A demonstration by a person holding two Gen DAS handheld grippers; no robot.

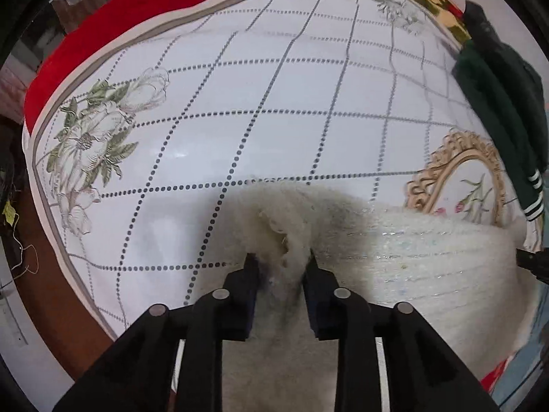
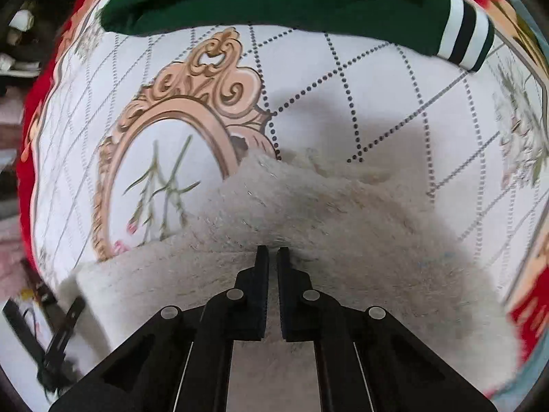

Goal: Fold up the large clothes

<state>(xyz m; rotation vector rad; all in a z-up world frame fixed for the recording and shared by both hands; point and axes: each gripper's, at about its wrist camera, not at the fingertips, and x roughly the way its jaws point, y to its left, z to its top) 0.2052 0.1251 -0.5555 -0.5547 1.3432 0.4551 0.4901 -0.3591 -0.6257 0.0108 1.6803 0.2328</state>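
Note:
A fuzzy white sweater (image 1: pixel 411 257) lies on a white cloth printed with a dotted grid (image 1: pixel 274 103). My left gripper (image 1: pixel 280 257) points down at the sweater's left end, and its jaws pinch a raised tuft of the fleece. In the right wrist view the sweater (image 2: pixel 343 213) spreads across the lower half. My right gripper (image 2: pixel 272 250) is shut above it, tips at the fleece. I cannot tell whether any fabric is caught between them.
A dark green garment with white-striped cuffs (image 2: pixel 274 0) lies at the far side of the cloth, seen at the right edge (image 1: pixel 497 96) in the left wrist view. A red patterned blanket (image 1: pixel 103 24) lies under the cloth. A gold frame print (image 2: pixel 192 103) marks the cloth beside the sweater.

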